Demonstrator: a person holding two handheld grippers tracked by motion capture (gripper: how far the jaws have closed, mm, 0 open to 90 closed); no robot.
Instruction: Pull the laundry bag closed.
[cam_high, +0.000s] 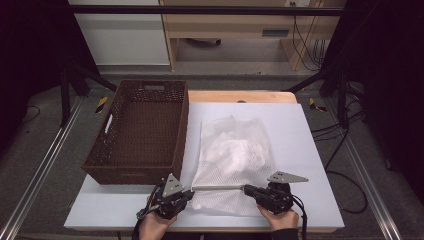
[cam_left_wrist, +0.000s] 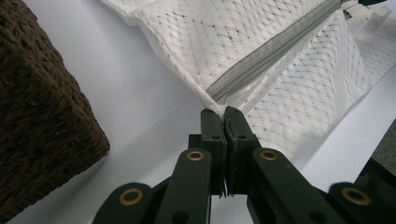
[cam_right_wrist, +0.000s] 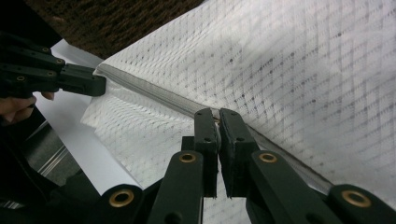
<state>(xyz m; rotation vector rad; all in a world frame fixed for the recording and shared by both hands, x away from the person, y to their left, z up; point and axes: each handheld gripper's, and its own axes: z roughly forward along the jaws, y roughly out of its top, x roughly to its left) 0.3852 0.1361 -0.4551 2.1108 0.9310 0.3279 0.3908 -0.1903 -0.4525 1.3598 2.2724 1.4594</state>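
Left: wicker basket (cam_high: 137, 131) walls off that side | centre: mesh bag (cam_high: 232, 160) covers the board | right: bare white board (cam_high: 310, 170) gives open passage.

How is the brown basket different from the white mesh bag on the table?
The basket is dark brown, woven and stiff, with upright walls; the mesh bag is white, soft and lies flat. The basket stands untouched, while the mesh bag is gripped at its zipper by the left hand-held gripper and right hand-held gripper. Both rest on the white table.
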